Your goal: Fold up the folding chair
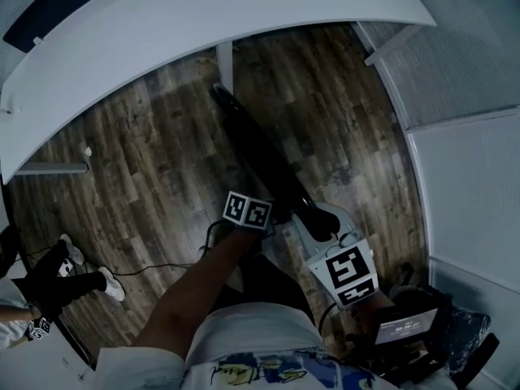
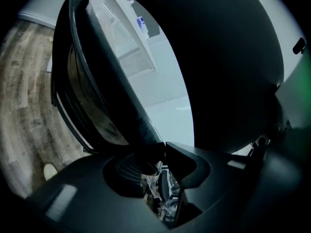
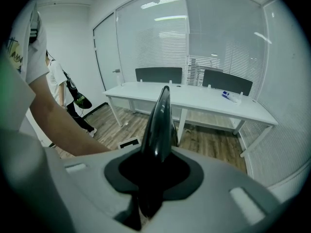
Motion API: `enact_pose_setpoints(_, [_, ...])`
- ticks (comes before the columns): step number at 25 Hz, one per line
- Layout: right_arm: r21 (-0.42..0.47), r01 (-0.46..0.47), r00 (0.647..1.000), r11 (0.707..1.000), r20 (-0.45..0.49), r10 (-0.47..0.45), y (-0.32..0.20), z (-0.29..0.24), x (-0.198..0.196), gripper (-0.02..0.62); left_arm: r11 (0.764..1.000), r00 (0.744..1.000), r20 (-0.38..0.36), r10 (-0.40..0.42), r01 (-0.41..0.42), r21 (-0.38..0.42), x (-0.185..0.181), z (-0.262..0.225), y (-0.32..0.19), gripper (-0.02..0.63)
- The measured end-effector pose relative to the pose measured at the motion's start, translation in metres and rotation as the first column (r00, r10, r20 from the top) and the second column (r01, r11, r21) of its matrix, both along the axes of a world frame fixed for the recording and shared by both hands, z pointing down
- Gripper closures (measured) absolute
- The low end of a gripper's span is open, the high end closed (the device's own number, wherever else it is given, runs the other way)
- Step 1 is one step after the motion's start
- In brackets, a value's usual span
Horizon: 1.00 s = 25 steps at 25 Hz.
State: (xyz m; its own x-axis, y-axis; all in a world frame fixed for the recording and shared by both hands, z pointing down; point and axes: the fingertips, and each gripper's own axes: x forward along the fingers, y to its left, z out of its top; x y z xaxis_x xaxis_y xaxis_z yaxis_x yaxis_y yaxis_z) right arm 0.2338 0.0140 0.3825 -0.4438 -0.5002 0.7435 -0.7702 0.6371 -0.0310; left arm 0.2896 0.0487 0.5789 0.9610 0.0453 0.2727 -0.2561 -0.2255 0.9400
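Beyond the tips of both grippers spreads the wood-plank floor [image 1: 162, 161], and farther out the same way stands the long white table [image 1: 203, 31]. Between that table and the jaws lies the folding chair [image 1: 260, 149], a dark, narrow shape (seat and back cannot be told apart from above) whose near end reaches both grippers. The black left gripper [image 2: 156, 152] has its jaws closed on a dark tube of the chair's frame, which rises up and leftward from between them. The grey right gripper [image 3: 154, 176] pinches a glossy black edge of the chair that stands upright between its jaws and points toward the table. From the head view the left gripper sits just left of the right one, each with its marker cube [image 1: 248, 211] behind the jaws; well off to their left are a bystander's shoes [image 1: 110, 287]
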Motion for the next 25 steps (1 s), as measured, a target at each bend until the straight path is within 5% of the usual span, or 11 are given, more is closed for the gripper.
enact_pose_setpoints(15, [-0.014,0.211,0.976,0.977,0.065,-0.21,-0.015,-0.013,-0.059,0.522,0.975,0.975,-0.01,-0.224,0.224,-0.002,-0.057,-0.013,-0.019,0.477])
enact_pose_setpoints(25, [0.018,0.448,0.891,0.894,0.076,-0.448,-0.03,-0.028,-0.142,0.522,0.909,0.909,-0.008,-0.416,0.416,0.021,-0.134,-0.026,-0.051,0.476])
